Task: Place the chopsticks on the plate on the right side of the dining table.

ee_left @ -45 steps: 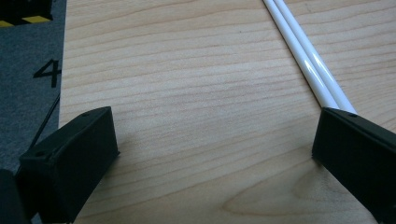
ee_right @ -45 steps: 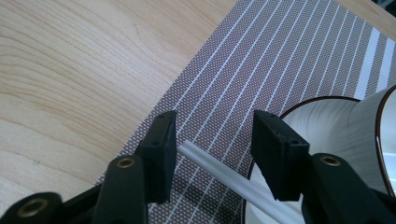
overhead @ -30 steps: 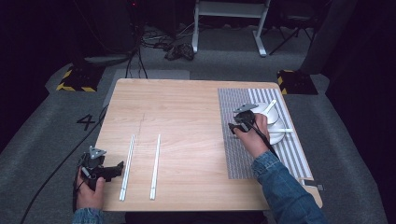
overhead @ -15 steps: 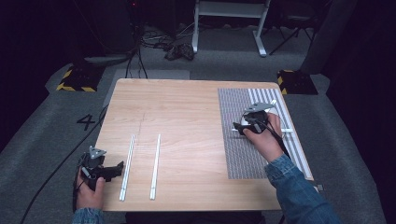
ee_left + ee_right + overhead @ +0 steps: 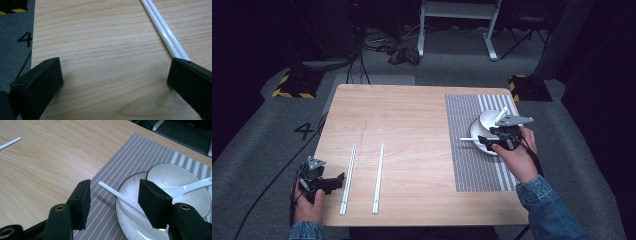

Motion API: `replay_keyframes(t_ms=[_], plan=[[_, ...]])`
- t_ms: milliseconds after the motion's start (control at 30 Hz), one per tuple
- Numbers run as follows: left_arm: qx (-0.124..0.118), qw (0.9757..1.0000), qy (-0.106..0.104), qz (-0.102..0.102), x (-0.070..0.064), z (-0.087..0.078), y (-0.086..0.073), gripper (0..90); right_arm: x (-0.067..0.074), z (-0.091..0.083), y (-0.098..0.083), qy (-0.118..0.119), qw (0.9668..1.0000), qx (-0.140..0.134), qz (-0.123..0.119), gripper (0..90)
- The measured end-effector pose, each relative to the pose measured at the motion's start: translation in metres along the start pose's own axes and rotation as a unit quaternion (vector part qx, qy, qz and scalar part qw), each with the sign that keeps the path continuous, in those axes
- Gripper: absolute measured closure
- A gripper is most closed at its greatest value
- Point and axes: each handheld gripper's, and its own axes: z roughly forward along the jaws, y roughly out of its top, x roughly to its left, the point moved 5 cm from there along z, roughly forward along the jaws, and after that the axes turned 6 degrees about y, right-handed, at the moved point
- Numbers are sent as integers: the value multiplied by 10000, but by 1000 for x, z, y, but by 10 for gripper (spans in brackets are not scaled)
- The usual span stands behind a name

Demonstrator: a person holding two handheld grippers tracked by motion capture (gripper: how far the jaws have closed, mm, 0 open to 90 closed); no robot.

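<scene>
Jaws, right: the jaws of the right gripper [image 5: 115, 187] are seen spread, with nothing pinched; a white stick [image 5: 110, 188] runs slantwise through the gap and passes behind one jaw.
Jaws, left: the jaws of the left gripper [image 5: 115, 67] are seen spread wide over bare wood, holding nothing.
Stick, place: the white stick is laid across the rim of the plate [image 5: 125, 220], one end jutting out over the placemat [image 5: 140, 152], the other end hidden behind the jaw.
Stick, handling: it is judged light, stiff, smooth and apt to roll or slip. A pinch across its thin width, near the middle, is advised so that it does not tip; the jutting end is the part most freely reached.
Plate, contents: a white bowl [image 5: 175, 175] is set on the plate, and a white spoon [image 5: 195, 185] is rested in the bowl. Both are judged breakable, so a knock from the jaws is to be avoided.
Tabletop, near left: a pair of white sticks [image 5: 162, 32] is laid side by side, touching, just beside the left gripper.
Tabletop, middle: a second pair [image 5: 378, 177] is laid parallel to the first on the tabletop [image 5: 412, 115], well apart from the plate.
</scene>
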Motion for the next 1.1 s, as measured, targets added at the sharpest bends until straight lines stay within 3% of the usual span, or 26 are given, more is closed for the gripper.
replay_keyframes(t_ms=[533, 1100], plan=[[-16, 10000, -1, -40, -1, 0, -1, 0, -17, -47, -42, -119, 9995, -109, 258, 421], [-21, 10000, 5, -19, -1, 0, 0, 0, -29, -69, -107, -261, 9969, -128, 730, 394]])
